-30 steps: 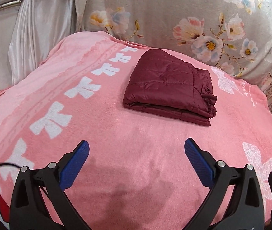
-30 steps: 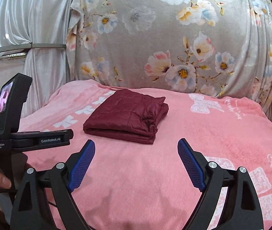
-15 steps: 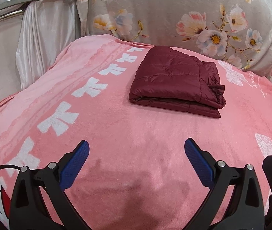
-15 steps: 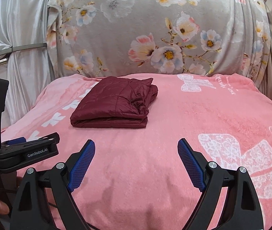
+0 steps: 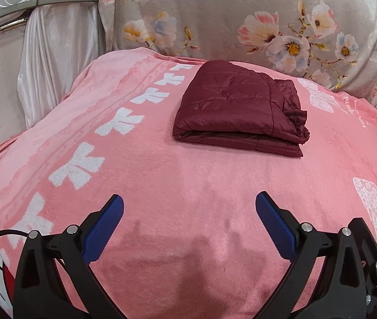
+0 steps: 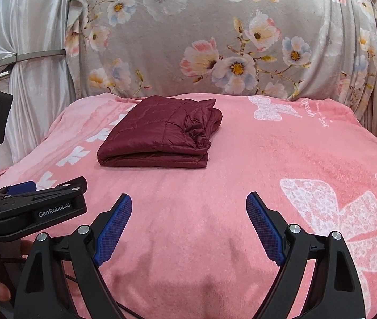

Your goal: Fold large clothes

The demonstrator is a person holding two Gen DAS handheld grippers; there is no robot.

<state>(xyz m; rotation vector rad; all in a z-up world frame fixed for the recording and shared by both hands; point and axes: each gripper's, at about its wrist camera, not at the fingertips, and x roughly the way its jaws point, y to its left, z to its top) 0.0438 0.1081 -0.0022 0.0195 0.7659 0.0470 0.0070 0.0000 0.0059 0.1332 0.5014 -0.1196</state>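
On the far left hangs a shiny white curtain (image 5: 55, 40). Next comes the pink blanket (image 5: 162, 186) with white bows, spread over the bed. The left gripper (image 5: 189, 207) hovers low over the near part of the blanket. Its two blue fingers are wide apart and hold nothing.

In the middle of the blanket lies the dark red puffy jacket (image 5: 237, 106). It is folded into a neat, thick square with its layers stacked. One side looks a bit bunched. It sits well apart from both grippers.

The right gripper (image 6: 188, 207) is beside the left one, also spread wide and empty. Behind the bed hangs a grey flower cloth (image 6: 215, 40).

The folding looks finished. Nothing seems left to do, except maybe smoothing the bunched side.
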